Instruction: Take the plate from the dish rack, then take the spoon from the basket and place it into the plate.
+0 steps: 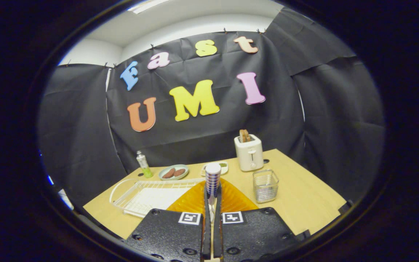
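Note:
My gripper (212,193) is shut on the spoon (213,177). Its blue-and-white checked handle with a white end stands up between the fingertips. The orange ribbed plate (235,201) lies flat on the wooden table right under and just ahead of the fingers, partly hidden by the gripper body. The white wire dish rack (147,196) sits to the left of the plate with nothing standing in it. The clear wire basket (265,185) stands to the right of the plate.
A white toaster (248,152) with toast in it stands behind the basket. A pale plate with two brown sausages (173,172), a small dish with something green (223,166) and a small bottle (143,164) line the table's far side. The table edge runs close on the right.

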Action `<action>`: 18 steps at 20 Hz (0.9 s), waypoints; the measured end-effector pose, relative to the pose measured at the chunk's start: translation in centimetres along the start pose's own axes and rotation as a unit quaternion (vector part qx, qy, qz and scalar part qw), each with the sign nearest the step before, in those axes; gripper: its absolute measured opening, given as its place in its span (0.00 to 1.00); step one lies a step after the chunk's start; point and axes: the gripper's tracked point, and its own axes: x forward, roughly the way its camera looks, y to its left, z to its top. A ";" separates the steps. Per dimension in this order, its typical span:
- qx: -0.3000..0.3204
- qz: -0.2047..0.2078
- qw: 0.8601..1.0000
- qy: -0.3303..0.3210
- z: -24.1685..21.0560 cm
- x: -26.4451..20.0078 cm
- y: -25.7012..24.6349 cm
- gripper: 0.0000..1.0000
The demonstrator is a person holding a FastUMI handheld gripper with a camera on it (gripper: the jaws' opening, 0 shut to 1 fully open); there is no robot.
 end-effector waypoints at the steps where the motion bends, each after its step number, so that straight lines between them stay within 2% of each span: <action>1: -0.001 0.006 1.000 0.009 -1.1 -0.1 1.1 0.08; 5: -0.014 0.021 0.999 0.043 -5.2 0.1 5.1 0.08; 11: -0.013 0.016 0.997 0.079 -10.4 1.5 7.8 0.08; 15: -0.003 0.027 0.994 0.105 -12.0 2.0 8.8 0.09; 18: 0.000 0.021 0.994 0.107 -12.4 2.4 8.3 0.10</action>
